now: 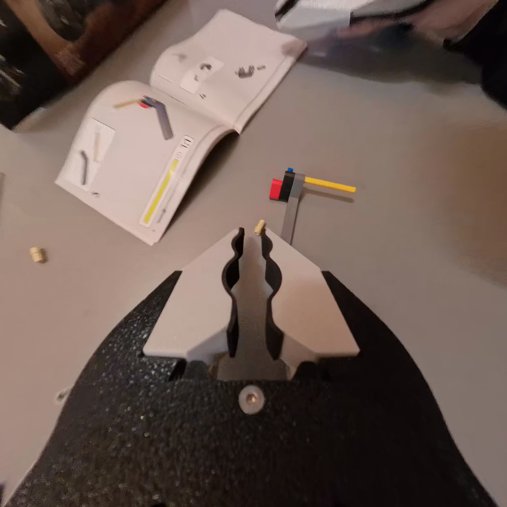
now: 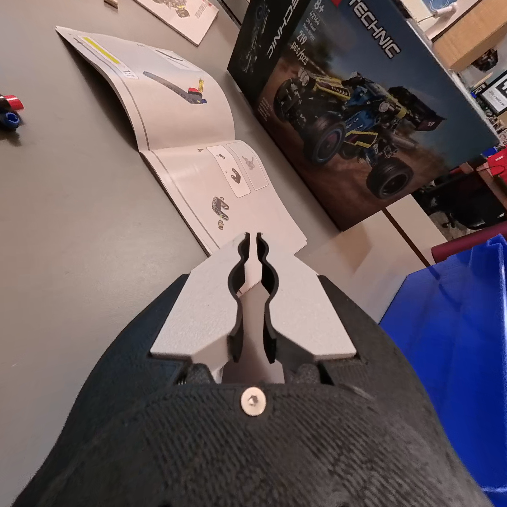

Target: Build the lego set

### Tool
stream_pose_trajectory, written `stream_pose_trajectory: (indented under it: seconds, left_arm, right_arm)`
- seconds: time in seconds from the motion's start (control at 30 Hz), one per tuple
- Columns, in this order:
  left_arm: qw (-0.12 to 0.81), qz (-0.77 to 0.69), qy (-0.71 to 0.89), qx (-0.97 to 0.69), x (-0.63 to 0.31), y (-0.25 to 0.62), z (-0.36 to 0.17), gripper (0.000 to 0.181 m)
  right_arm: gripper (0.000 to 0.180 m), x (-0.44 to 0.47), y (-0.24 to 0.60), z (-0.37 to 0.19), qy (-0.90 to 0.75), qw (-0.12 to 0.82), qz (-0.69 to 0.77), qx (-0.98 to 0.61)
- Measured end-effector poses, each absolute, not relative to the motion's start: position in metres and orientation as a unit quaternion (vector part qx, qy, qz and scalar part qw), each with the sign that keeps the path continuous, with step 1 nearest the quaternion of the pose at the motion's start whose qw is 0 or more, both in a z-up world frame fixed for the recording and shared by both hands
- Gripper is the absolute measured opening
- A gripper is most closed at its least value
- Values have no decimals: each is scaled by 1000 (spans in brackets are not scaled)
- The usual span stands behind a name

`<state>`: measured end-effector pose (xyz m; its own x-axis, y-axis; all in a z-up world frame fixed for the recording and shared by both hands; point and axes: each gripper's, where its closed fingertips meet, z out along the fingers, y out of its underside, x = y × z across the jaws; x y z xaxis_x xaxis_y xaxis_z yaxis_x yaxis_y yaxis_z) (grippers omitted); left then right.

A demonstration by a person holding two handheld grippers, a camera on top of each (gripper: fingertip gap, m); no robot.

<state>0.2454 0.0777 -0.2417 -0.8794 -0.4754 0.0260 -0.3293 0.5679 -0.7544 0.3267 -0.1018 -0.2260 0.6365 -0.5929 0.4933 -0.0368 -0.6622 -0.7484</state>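
In the left wrist view a small lego assembly [image 1: 290, 186] lies on the grey table [image 1: 384, 247]: a red piece, a black piece, a grey beam, a yellow axle and a blue pin. A small tan pin [image 1: 259, 227] lies just past my left gripper [image 1: 251, 233], by its right fingertip, not between the jaws. The left gripper is open by a narrow gap and empty. My right gripper [image 2: 253, 234] has its tips nearly touching and holds nothing; it hovers over the near corner of the open instruction booklet [image 2: 192, 115]. The assembly's red and blue end [image 2: 11, 109] shows at the left edge.
The booklet [image 1: 153, 153] lies left of the assembly. Another tan piece [image 1: 38, 254] lies far left. The lego box [image 2: 343, 109] stands behind the booklet. A blue bin [image 2: 452, 356] is at the right. A second booklet [image 2: 186, 16] lies farther back. The other gripper [image 1: 315, 16] shows blurred at top right.
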Motion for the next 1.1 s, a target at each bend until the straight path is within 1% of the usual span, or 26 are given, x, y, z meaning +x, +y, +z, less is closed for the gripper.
stream_pose_trajectory:
  seconds: [0.03, 0.13, 0.2, 0.3, 0.4, 0.47, 0.6, 0.73, 0.87, 1.0, 1.1]
  left_arm:
    - [101, -416, 873, -232, 247, 85, -231, 10]
    - [188, -417, 846, -273, 263, 144, -197, 6]
    - [241, -370, 835, -328, 274, 204, -190, 7]
    - [259, -303, 825, -400, 279, 279, -200, 10]
    - [251, -293, 819, -425, 283, 315, -211, 10]
    - [242, -297, 823, -419, 292, 320, -218, 10]
    - [194, -298, 849, -390, 313, 306, -236, 10]
    - [185, -268, 870, -369, 323, 307, -247, 11]
    - [162, -278, 878, -353, 325, 304, -252, 10]
    - [163, -276, 875, -363, 323, 310, -250, 11]
    - [179, -310, 859, -366, 313, 311, -227, 9]
  right_arm:
    - [3, 327, -102, -226, 190, 363, -383, -828]
    - [2, 328, -103, -227, 188, 356, -388, -829]
    - [2, 329, -103, -229, 184, 349, -391, -831]
    - [2, 331, -104, -231, 187, 340, -394, -833]
    - [1, 333, -106, -232, 188, 333, -400, -833]
    - [1, 334, -106, -235, 187, 323, -403, -836]
    - [1, 336, -106, -240, 180, 304, -405, -843]
    - [1, 336, -106, -242, 175, 298, -409, -845]
    - [1, 336, -107, -241, 176, 299, -409, -844]
    - [1, 336, -107, -243, 174, 296, -407, -846]
    - [1, 336, -107, -242, 172, 297, -408, -846]
